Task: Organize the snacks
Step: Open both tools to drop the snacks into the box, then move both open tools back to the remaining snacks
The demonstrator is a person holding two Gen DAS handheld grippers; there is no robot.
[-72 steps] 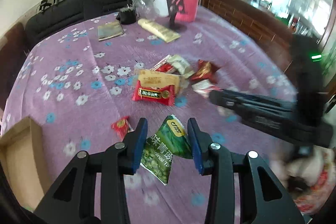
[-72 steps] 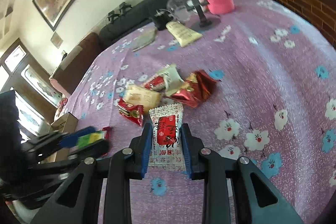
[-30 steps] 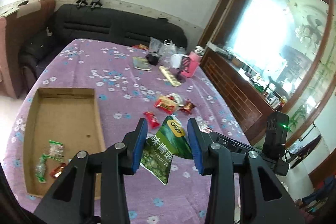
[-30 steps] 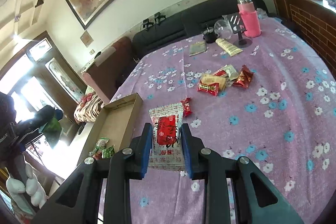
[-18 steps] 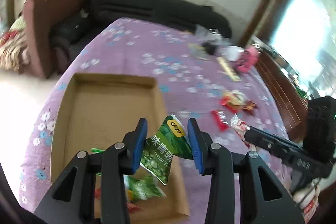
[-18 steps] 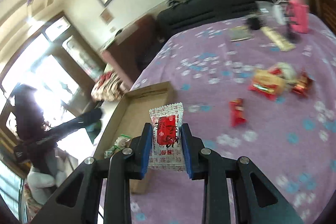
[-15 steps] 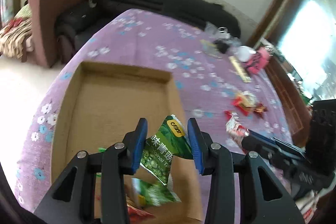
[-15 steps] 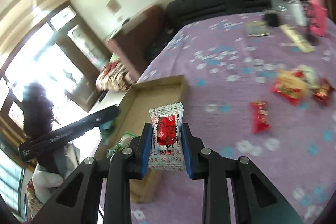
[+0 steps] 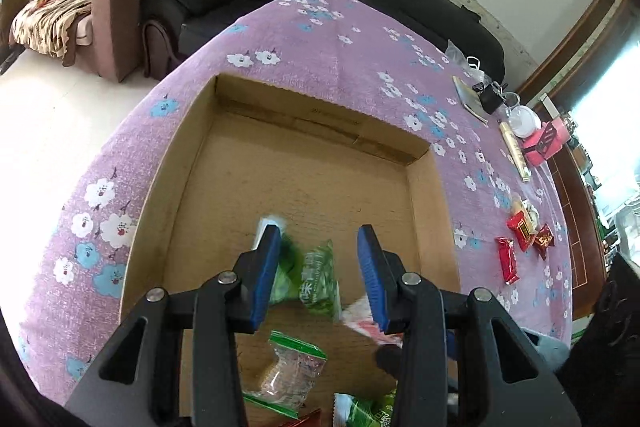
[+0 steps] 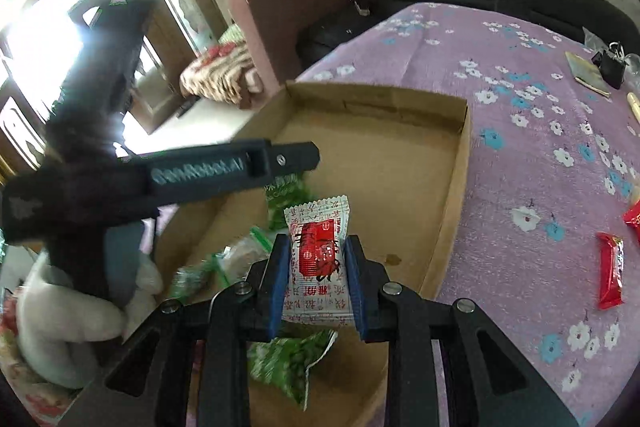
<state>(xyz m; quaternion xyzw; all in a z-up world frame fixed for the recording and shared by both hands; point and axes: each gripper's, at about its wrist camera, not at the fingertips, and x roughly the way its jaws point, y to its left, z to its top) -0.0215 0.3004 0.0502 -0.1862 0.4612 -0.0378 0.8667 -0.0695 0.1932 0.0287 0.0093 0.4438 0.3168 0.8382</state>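
At bottom centre of the right wrist view, the right gripper (image 10: 317,277) pinches a white-and-red snack packet (image 10: 319,259) over the cardboard box (image 10: 452,187). In the left wrist view, the left gripper (image 9: 318,273) stands parted and empty above a blurred green snack bag (image 9: 318,281) in the box. At far right, red snack packets (image 9: 507,261) lie on the purple floral tablecloth (image 9: 320,39).

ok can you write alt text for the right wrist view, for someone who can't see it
The right gripper holds a white and red snack packet upright over a shallow cardboard box on a purple flowered tablecloth. Green snack bags already lie in the box, and the other black gripper reaches in from the left.
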